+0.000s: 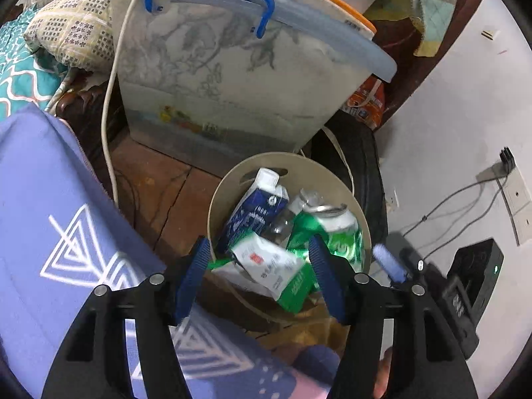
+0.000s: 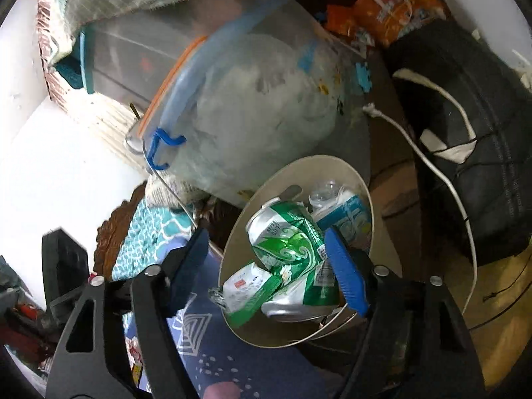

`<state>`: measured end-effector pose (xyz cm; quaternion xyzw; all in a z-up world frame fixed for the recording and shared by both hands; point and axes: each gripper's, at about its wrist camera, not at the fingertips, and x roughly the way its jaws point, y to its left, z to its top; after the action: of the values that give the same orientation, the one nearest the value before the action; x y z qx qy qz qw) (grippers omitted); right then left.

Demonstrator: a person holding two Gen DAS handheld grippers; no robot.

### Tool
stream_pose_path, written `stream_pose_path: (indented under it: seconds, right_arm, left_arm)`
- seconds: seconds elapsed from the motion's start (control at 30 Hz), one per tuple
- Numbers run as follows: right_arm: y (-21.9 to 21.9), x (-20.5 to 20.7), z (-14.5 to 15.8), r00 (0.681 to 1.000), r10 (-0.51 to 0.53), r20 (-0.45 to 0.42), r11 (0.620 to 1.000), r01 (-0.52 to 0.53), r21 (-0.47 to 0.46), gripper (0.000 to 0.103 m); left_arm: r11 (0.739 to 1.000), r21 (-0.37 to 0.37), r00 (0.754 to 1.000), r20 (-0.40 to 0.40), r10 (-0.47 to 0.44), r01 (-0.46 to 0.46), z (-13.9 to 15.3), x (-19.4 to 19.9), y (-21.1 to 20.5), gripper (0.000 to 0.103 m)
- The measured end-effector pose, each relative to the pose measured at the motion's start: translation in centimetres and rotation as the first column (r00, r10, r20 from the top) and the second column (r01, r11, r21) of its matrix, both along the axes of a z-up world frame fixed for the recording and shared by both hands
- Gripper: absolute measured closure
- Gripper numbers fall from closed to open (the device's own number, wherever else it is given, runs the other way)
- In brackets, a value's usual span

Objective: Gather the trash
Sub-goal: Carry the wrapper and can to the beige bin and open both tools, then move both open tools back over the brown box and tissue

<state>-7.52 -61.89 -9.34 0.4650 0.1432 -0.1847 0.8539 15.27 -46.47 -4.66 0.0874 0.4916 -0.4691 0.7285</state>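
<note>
A beige round bin [image 1: 229,183] stands on the floor, also seen in the right wrist view as the bin [image 2: 299,166]. In it lie a dark blue carton [image 1: 256,209], a crushed green can [image 1: 335,232], a clear bottle [image 1: 301,204] and a white-and-green carton [image 1: 276,266]. My left gripper [image 1: 258,242] hangs open just over the bin's near rim, its pads apart from the white-and-green carton below. My right gripper [image 2: 266,236] is open above the bin too, over the green can [image 2: 286,236], the white-and-green carton [image 2: 246,286] and a pale blue carton [image 2: 349,219]. Neither gripper holds anything.
A big translucent storage box [image 1: 232,66] with a blue handle leans right behind the bin. A black bag [image 2: 465,133] and orange packets [image 2: 392,10] lie beside it. A white cord [image 1: 108,116] trails down. Blue patterned cloth [image 1: 50,199] lies at the left. A black device [image 1: 475,266] stands by the white wall.
</note>
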Motion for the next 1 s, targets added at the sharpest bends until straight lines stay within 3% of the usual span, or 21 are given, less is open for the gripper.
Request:
stream_pose_path:
  seconds: [0.2,0.27,0.33,0.47,0.63,0.7,0.8,0.87,0.93,1.0]
  right_arm:
    - [2.5,0.5,2.4,0.999,-0.023,0.032,0.995,0.026,-0.098,0.036]
    - [3.1,1.4,2.7,1.000,-0.015,0.001,0.993,0.015,-0.114,0.052]
    - [2.9,2.2,1.7,0.999,-0.006,-0.038,0.997,0.003,-0.074,0.061]
    - [1.7,3.6,0.0,0.992,-0.069,-0.108,0.997,0.066,-0.031,0.066]
    - [1.9,8.5,-1.8,0.969,0.119,-0.216,0.991,-0.103,0.083,0.066]
    - [3.1,9.2,-1.3,0.963,0.155,-0.222,0.987,-0.141,0.077,0.064]
    - [6.6,10.3,2.3,0.967,0.185,-0.173,0.981,-0.193,-0.034,0.064]
    - [10.0,11.7,4.7,0.957,0.243,-0.157,0.959,-0.262,-0.112,0.053]
    - [14.0,13.7,6.0,0.929,0.340,-0.148,0.922,-0.360,-0.142,0.046]
    - [18.6,15.9,6.0,0.874,0.460,-0.153,0.867,-0.480,-0.134,0.043]
  left_arm:
    - [0.999,-0.035,0.999,0.033,-0.005,0.006,1.1,-1.6,6.7,0.045]
    - [0.999,-0.051,1.000,0.023,0.009,-0.007,1.4,-2.1,10.1,0.045]
    - [0.997,-0.071,1.000,0.021,0.021,-0.020,1.7,-2.4,13.5,0.045]
    - [0.994,-0.085,0.995,0.068,0.072,-0.066,3.0,-3.0,20.6,0.045]
    - [0.981,-0.094,0.978,0.106,0.180,-0.171,3.9,-2.8,30.3,0.045]
    - [0.968,-0.092,0.964,0.107,0.244,-0.235,4.1,-2.3,34.0,0.045]
    - [0.924,-0.090,0.920,0.097,0.379,-0.371,4.0,-1.0,39.7,0.043]
    - [0.886,-0.083,0.883,0.079,0.463,-0.457,3.7,0.3,42.7,0.042]
    - [0.850,-0.066,0.847,0.074,0.526,-0.522,3.2,1.5,44.5,0.038]
    - [0.830,-0.063,0.825,0.094,0.557,-0.553,2.9,2.3,45.2,0.029]
